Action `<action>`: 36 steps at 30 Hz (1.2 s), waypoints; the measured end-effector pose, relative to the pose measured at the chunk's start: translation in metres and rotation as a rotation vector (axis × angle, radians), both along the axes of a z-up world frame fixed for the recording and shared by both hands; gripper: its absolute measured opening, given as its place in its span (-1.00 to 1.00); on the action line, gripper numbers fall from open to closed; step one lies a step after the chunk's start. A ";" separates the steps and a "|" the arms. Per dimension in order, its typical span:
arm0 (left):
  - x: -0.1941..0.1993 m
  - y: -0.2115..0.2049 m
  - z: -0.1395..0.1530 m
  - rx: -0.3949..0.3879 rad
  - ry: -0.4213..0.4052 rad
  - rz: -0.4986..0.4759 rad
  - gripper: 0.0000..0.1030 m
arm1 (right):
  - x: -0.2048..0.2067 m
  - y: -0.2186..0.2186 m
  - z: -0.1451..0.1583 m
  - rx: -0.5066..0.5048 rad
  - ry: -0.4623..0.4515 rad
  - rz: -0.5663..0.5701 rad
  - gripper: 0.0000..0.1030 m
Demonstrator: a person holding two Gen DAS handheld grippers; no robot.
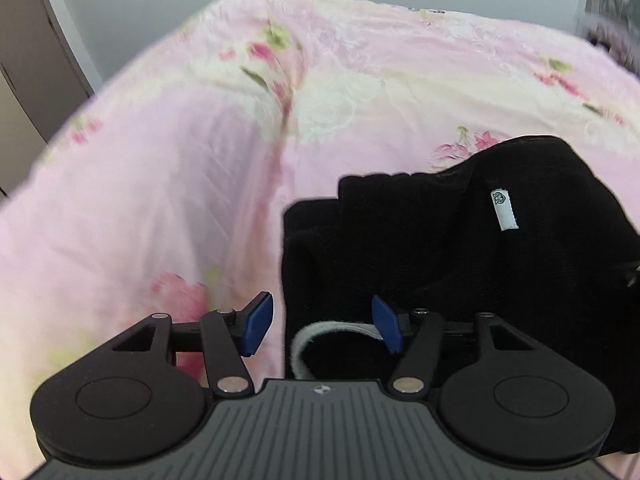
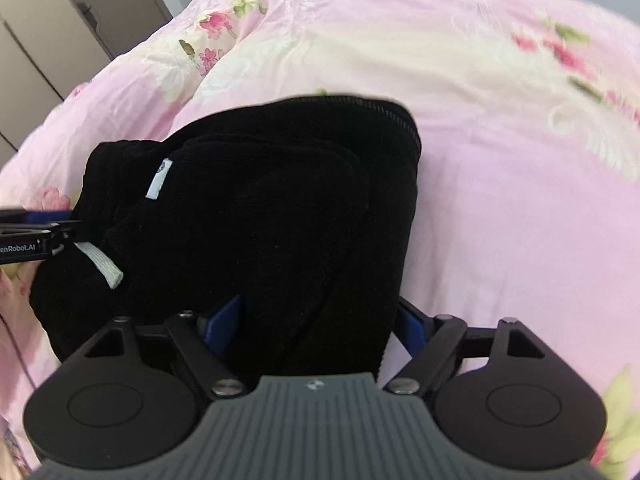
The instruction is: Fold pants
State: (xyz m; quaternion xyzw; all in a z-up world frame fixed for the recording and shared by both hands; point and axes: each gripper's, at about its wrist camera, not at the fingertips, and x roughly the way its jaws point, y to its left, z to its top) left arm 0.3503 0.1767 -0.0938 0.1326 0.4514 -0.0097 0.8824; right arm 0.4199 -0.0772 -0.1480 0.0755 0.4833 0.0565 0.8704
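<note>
Since the black pants (image 2: 256, 216) lie bundled on the bed's pink floral quilt (image 2: 500, 140), both tools sit low at the near edge: left hand-held gripper (image 1: 323, 322) & right hand-held gripper (image 2: 316, 322) spread wide, cloth btwn blue pads, nothing pinched, prob. just let go.

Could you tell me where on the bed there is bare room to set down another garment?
The floral bedspread lies bare left of the black pants toward the wardrobe side, and right of the pants and beyond their waistband. It is crowded at the near edge, where both hand-held grippers straddle the fabric.
</note>
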 end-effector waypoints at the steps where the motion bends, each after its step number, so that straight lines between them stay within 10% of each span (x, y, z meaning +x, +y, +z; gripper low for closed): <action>1: -0.005 -0.005 0.007 0.032 -0.020 -0.002 0.32 | -0.003 0.002 0.010 -0.030 -0.021 0.012 0.50; 17: -0.142 -0.091 0.168 0.159 -0.169 -0.131 0.35 | -0.153 0.044 0.170 -0.143 -0.417 0.219 0.91; 23: -0.206 -0.117 0.172 0.160 -0.217 -0.160 0.37 | -0.237 0.044 0.197 -0.112 -0.488 0.253 0.91; 36: -0.269 -0.149 0.117 0.012 -0.304 -0.013 0.49 | -0.322 0.031 0.149 -0.044 -0.575 0.071 0.91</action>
